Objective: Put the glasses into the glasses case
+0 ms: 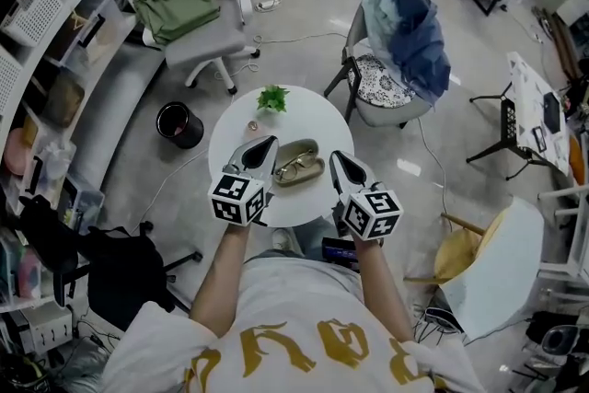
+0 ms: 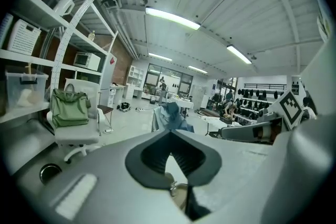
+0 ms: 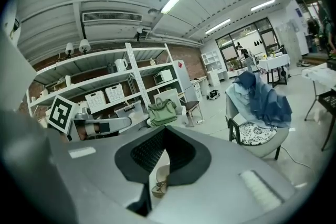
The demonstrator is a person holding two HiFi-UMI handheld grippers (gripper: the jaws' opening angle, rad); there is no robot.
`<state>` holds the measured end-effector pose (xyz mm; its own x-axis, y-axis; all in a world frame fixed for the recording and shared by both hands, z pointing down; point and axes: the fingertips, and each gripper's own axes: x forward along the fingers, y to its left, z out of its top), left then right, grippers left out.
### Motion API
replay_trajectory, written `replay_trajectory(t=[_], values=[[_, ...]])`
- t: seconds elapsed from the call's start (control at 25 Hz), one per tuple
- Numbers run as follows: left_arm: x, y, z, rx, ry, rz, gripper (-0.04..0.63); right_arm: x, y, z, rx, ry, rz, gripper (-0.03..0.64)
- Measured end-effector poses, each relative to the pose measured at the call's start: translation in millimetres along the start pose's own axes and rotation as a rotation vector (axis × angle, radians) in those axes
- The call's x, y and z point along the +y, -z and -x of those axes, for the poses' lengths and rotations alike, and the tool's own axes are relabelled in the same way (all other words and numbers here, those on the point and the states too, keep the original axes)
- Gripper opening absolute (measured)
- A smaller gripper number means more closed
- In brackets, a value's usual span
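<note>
On the round white table (image 1: 241, 129) lies an open tan glasses case (image 1: 314, 147), and the thin-framed glasses (image 1: 294, 166) rest inside it. My left gripper (image 1: 270, 143) is just left of the case, tips pointing at its left end, jaws shut with nothing in them. My right gripper (image 1: 337, 157) is just right of the case, also shut and holding nothing. In the left gripper view a bit of the glasses (image 2: 176, 188) shows through the slit under the jaw tips (image 2: 169, 132). The right gripper view shows the case end (image 3: 158, 185) below its tips (image 3: 164, 128).
A small green plant (image 1: 272, 98) and a tiny brown object (image 1: 252, 125) sit at the table's far side. Beyond stand a chair with blue clothes (image 1: 405, 41), a white office chair with a green bag (image 1: 177, 0), and a black bin (image 1: 179, 123). Shelving runs along the left.
</note>
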<state>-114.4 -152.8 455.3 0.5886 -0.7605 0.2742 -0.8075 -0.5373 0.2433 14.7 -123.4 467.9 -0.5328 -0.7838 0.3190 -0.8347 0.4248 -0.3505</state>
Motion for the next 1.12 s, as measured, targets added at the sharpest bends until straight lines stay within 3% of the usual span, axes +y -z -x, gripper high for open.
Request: replay_trajectory(t=[0.48, 1.12], values=[[-16, 3, -12, 0.023, 0.076, -0.003, 0.0, -6, -3, 7, -0.005, 0.021, 0.017, 0.021], [-23, 13, -14, 0.04, 0.099, 0.009, 0.0, -10, 4, 12, -0.006, 0.014, -0.015, 0.021]])
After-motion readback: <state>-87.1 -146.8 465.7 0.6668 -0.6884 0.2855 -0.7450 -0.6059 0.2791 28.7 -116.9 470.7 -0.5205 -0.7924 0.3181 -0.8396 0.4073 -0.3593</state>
